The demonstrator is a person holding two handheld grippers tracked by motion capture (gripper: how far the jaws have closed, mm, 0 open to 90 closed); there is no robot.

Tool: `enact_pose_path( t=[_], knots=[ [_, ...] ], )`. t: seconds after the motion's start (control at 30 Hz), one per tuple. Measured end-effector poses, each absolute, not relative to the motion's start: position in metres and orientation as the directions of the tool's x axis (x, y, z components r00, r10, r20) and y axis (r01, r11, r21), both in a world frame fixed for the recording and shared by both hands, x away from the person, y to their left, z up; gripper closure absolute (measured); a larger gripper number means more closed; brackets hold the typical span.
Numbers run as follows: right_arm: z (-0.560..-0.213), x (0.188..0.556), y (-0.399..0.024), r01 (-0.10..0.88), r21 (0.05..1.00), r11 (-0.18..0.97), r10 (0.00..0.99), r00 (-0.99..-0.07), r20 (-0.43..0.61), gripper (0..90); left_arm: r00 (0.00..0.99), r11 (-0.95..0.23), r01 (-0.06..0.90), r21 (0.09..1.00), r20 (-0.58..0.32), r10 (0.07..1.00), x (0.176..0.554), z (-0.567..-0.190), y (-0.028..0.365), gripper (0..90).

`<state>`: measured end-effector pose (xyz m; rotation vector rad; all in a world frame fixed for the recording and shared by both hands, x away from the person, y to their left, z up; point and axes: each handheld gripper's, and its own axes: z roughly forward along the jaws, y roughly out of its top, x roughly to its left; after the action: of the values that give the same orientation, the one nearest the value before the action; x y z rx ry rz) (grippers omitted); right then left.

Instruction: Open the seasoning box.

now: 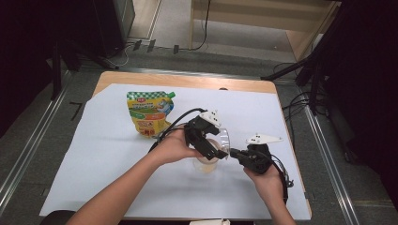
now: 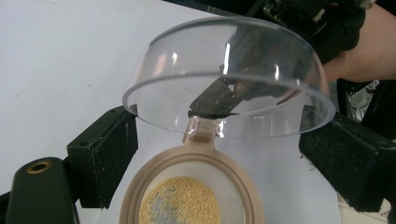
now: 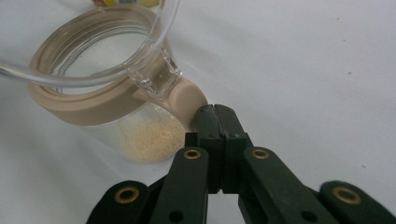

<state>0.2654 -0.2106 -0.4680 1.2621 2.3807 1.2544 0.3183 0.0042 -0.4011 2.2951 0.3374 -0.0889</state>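
Clear dome lid (image 2: 229,74), hinged above the beige jar (image 3: 93,100), sits clamped between the left hand-held gripper (image 2: 224,140) jaws; the right hand-held gripper (image 3: 215,116), jaws together, presses the jar's hinge side.

1. The lid (image 2: 224,65) was of clear, glossy plastic, and light shone on its smooth rim.
2. The jar (image 3: 135,130) had a clear wall and a beige collar (image 3: 88,109) of matt, smooth plastic.
3. The grains (image 2: 180,203) inside the jar looked fine, yellow and dry.
4. The left gripper (image 2: 219,140) and the right gripper (image 3: 215,114) had black, matt jaws, with small brass-coloured metal rings.
5. The sheet (image 1: 103,154) over the table was white, matt and smooth, like paper.
6. The table edge (image 1: 187,79) looked like light wood.
7. The pouch (image 1: 148,112) was of glossy printed film.
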Motion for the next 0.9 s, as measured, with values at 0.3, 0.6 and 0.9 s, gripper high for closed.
enact_pose_path(
  t=[0.3, 0.6, 0.9],
  knots=[
    [-0.468, 0.265, -0.211, 0.602, 0.745, 0.288, 0.745, -0.630, 0.221, 90.0, 0.958, -0.645, 0.287, 0.709, -0.189, 0.217, 0.322, -0.403, -0.010, 12.2],
    [-0.468, 0.264, -0.212, 0.604, 0.744, 0.286, 0.745, -0.628, 0.225, 90.0, 0.952, -0.638, 0.307, 0.706, -0.225, 0.210, 0.324, -0.407, -0.015, 11.6],
    [-0.467, 0.258, -0.215, 0.605, 0.748, 0.272, 0.744, -0.625, 0.235, 90.0, 0.952, -0.634, 0.307, 0.710, -0.216, 0.219, 0.322, -0.395, 0.001, 11.6]
  ],
)
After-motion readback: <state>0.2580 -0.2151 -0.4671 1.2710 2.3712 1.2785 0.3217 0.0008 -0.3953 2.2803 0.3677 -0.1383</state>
